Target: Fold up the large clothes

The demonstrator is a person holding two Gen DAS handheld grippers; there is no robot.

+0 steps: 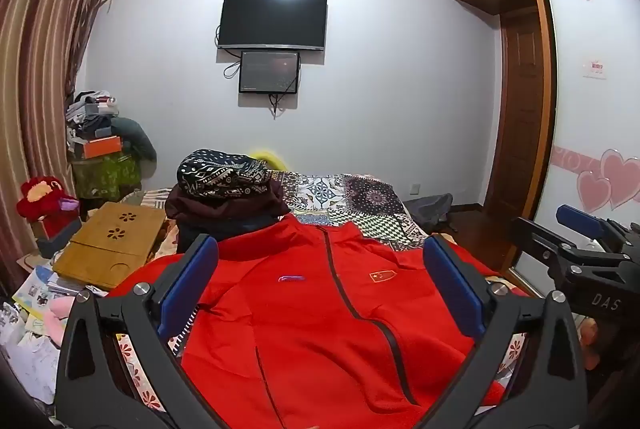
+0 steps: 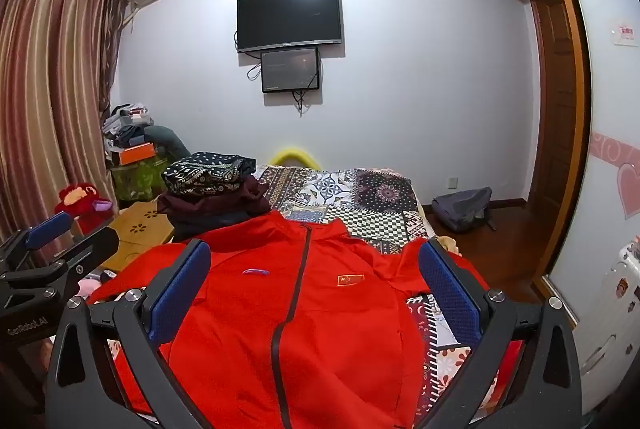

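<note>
Jacket: I saw the red jacket [image 1: 304,313] spread front-up on the bed [image 1: 360,205] (collar toward the folded pile [image 1: 224,189]).
Grippers: left gripper [image 1: 320,289] and right gripper [image 2: 316,289], 2 wide-open, empty, above it.
Room: bare quilt beyond collar.

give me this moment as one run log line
stage: before first fold | red jacket: flat on bed, zipped, front up | left gripper: open, empty | right gripper: open, empty
</note>
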